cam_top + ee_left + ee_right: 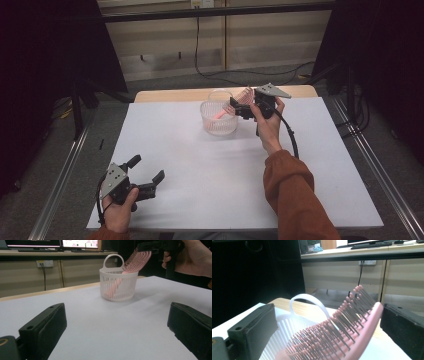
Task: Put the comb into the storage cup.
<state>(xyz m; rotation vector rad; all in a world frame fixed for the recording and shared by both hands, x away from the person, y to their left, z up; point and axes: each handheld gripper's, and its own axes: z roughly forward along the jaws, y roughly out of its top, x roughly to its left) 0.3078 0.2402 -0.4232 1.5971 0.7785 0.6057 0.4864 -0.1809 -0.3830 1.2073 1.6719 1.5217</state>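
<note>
The hairbrush [243,96] is pink plastic, with a flat oval head thick with slim, round-tipped bristles and a narrow straight handle. It stands slanted in the basket [218,120], handle down inside and head up over the rim, its long axis rising toward the right gripper [239,106]. In the right gripper view the head [342,332] lies between the two black jaws, bristles facing the left-hand jaw and its smooth back near the right-hand one; the jaws stand spread, with a gap on each side of the head. The basket is pale, see-through plastic, round, with ribbed slotted walls and a looped handle at its rim. The left gripper [147,175] rests well apart on the white table [200,175], its jaws wide apart and holding nothing.
</note>
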